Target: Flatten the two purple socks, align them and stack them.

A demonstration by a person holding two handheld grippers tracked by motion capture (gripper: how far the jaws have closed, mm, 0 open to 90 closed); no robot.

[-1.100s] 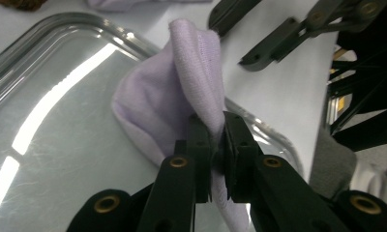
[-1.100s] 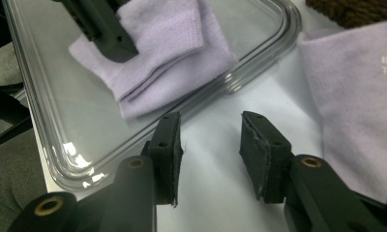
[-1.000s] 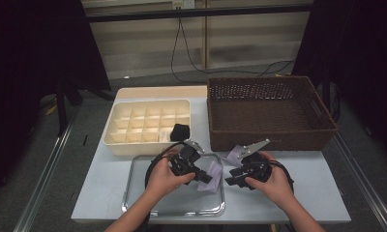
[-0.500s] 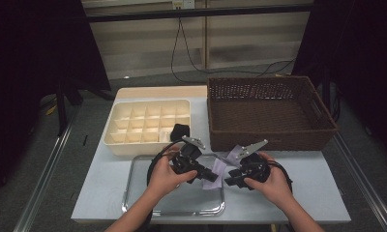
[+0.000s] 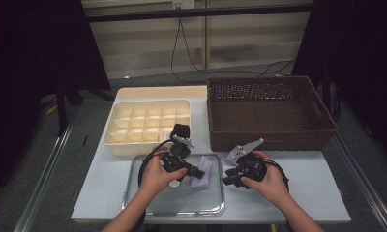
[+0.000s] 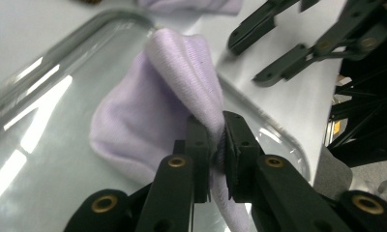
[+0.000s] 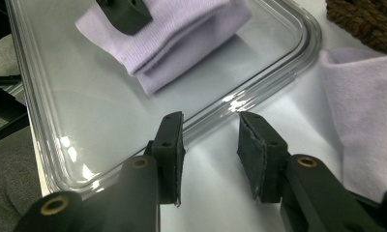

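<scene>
Lilac knit sock point(image 6: 153, 121), folded soft cloth, is pinched between jaws of left gripper point(image 6: 216, 145); pads clamp a fold of its edge, rest of the cloth bulging out ahead of the jaw tips and lying in the clear plastic rectangular tray w/ raised rim point(image 6: 41, 67). Beyond the tips, past the tray rim, the other gripper's black jaws show.

Right gripper point(image 7: 208, 145): jaws apart, nothing between pads, hovering over white tabletop point(image 7: 215, 193) just outside tray's corner rim. Ahead of its tips lies the sock on the tray; beside its right jaw, a second lilac cloth piece point(image 7: 361, 125) on the table.

In the high view, further out beyond both grippers: cream plastic divided organiser box point(image 5: 148, 123) on left w/ a small black object point(image 5: 181, 131) at its near corner, dark brown woven wicker basket point(image 5: 269, 111) on right.
</scene>
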